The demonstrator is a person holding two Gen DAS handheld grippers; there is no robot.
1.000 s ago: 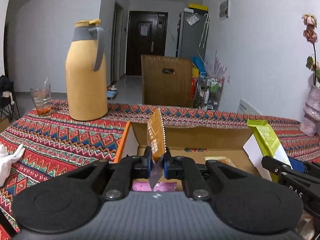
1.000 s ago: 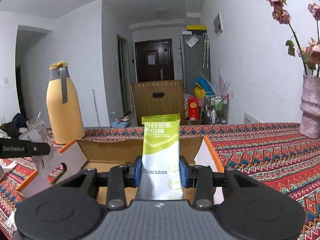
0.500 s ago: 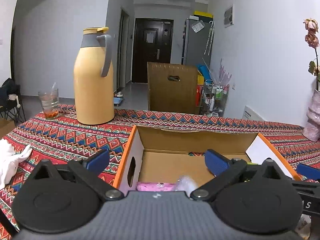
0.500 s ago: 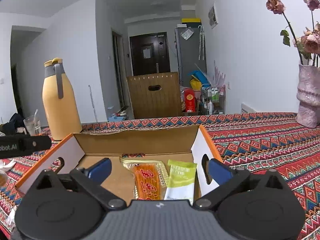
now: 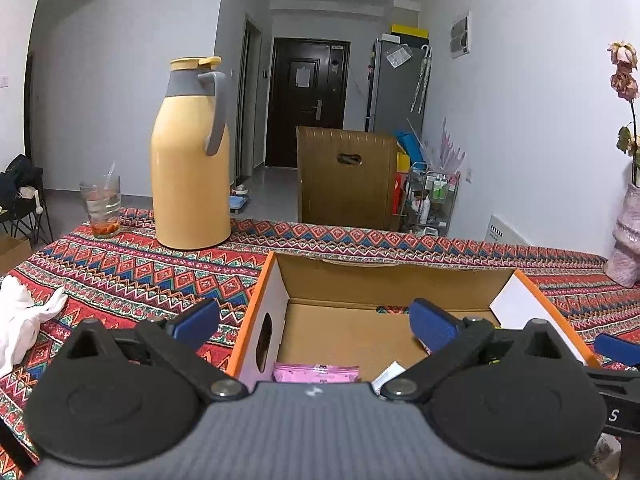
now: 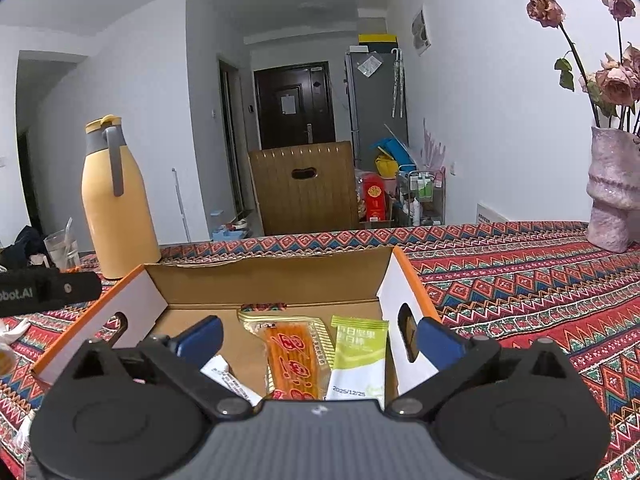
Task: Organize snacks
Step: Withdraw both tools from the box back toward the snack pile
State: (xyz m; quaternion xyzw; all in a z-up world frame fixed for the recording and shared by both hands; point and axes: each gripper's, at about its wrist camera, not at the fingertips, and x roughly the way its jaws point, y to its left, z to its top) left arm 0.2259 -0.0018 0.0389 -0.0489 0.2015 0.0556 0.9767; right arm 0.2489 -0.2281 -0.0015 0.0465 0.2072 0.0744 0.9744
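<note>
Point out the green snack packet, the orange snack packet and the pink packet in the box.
green snack packet (image 6: 357, 360), right wrist view, middle of its face.
orange snack packet (image 6: 294, 360), right wrist view, printed centre.
pink packet (image 5: 316, 373), left wrist view, visible top strip.

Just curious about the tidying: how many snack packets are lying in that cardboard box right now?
4 visible: an orange packet mid-box, a green packet to its right, a white packet to its left, and a pink packet near the left wall. More may be hidden.

The cardboard box (image 6: 272, 280) is open-topped, with a yellow jug (image 5: 191, 160) standing behind its left corner.
</note>
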